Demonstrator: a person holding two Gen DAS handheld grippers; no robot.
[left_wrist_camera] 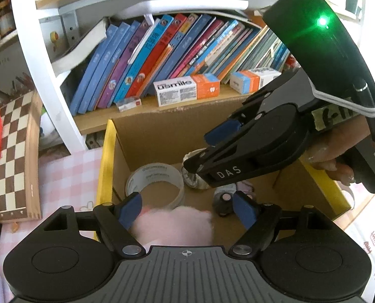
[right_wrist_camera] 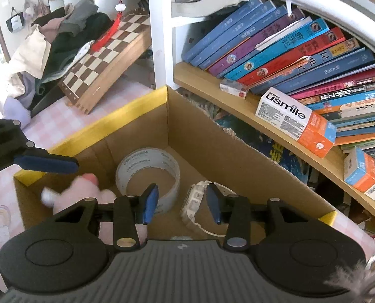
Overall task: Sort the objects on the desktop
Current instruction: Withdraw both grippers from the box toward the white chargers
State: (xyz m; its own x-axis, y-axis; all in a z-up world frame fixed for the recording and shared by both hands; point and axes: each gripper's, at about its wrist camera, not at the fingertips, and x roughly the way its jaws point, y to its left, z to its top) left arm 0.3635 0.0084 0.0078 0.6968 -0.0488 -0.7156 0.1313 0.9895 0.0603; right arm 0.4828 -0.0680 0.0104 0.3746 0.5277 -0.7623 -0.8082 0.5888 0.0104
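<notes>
An open cardboard box (left_wrist_camera: 106, 156) with a yellow rim holds a roll of clear tape (left_wrist_camera: 157, 184), a white watch (right_wrist_camera: 196, 199), a small dark object (left_wrist_camera: 224, 200) and a pink plush toy (left_wrist_camera: 174, 224). My left gripper (left_wrist_camera: 187, 210) hangs open over the box's near side. The plush looks blurred below and between its blue pads, apart from them. My right gripper (right_wrist_camera: 183, 207) stands open a little above the watch, which lies on the box floor. In the left wrist view the right gripper (left_wrist_camera: 205, 149) covers part of the watch. One left finger (right_wrist_camera: 46, 164) shows above the plush (right_wrist_camera: 86, 192).
A wooden shelf (right_wrist_camera: 212, 88) behind the box carries leaning books, two usmile cartons (right_wrist_camera: 295, 123) and a small red-and-white pack. A chessboard (left_wrist_camera: 10, 156) leans at the left on a pink checked cloth (left_wrist_camera: 68, 176). Clothes are piled beyond it (right_wrist_camera: 68, 32).
</notes>
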